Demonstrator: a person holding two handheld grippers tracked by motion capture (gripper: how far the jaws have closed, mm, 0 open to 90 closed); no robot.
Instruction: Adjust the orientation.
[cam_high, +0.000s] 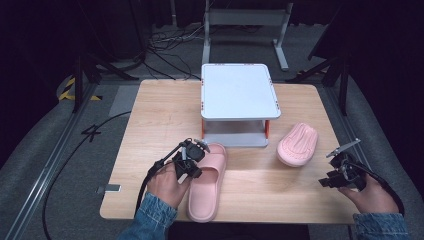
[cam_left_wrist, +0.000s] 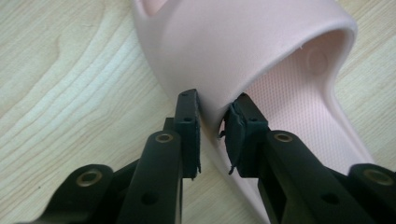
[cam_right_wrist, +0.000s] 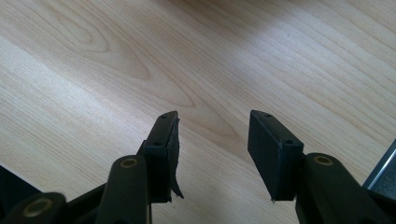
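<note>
Pink slipper (cam_high: 207, 182) pinched at the strap, low and left of centre in the high view.

The left gripper (cam_high: 192, 159) has its jaws closed on the edge of the slipper's strap, one pad outside, one tucked inside, as the left gripper view shows close up (cam_left_wrist: 212, 133); the slipper lies sole-down on the wooden table (cam_high: 150, 130), toe end just in front of the small white shelf (cam_high: 239, 92) at centre frame. Over on the right, a second pink slipper (cam_high: 298, 144) lies upside down, ribbed sole up, just beside the shelf's lower right corner. The right gripper (cam_high: 336, 172) hovers at the far right edge, jaws spread wide over bare wood (cam_right_wrist: 212, 140), gripping nothing.
</note>
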